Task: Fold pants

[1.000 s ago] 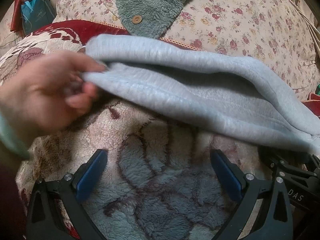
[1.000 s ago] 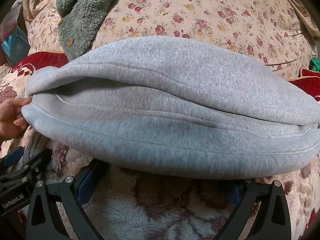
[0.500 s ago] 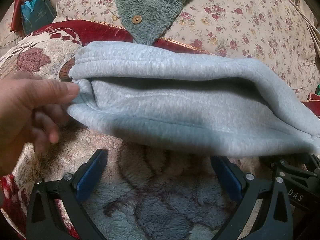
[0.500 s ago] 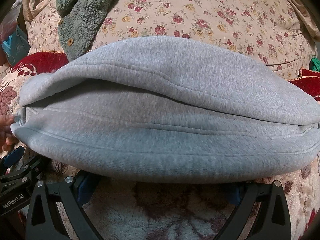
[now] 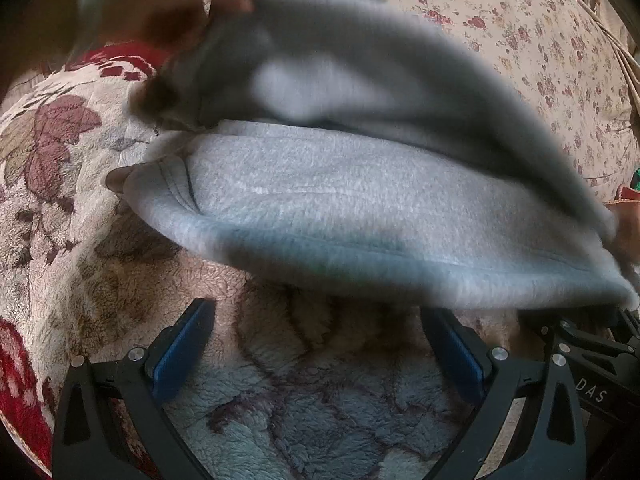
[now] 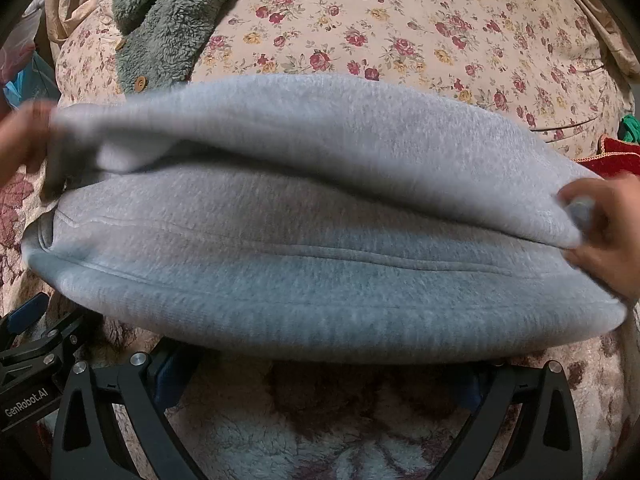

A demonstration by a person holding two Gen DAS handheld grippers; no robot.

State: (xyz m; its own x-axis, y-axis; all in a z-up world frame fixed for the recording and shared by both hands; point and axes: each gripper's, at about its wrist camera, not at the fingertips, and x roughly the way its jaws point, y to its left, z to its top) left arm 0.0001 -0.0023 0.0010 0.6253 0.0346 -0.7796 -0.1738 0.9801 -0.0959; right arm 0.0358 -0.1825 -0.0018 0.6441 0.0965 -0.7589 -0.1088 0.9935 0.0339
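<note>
Left wrist: our left gripper [image 5: 320, 344] spread wide, empty, on the fleece blanket [image 5: 320, 420]; grey pants [image 5: 360, 216] lie ahead, top layer lifted by a bare hand [image 5: 152, 4], blurred. Right wrist: right gripper [image 6: 316, 384] also spread, fingertips hidden under pants [image 6: 320, 240]; hands [image 6: 604, 236] pinch both ends; green fleece garment [image 6: 160, 36] on floral bedding [image 6: 400, 32] behind.

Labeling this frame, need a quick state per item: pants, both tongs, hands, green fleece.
grey pants: folded stack, top layer lifted at both ends, motion-blurred
left tongs: open, empty, resting on the blanket
right tongs: open, empty, tips under pants edge
left hand: pinching top layer's end
right hand: pinching top layer's other end
green fleece garment: lying on floral bedding, untouched
</note>
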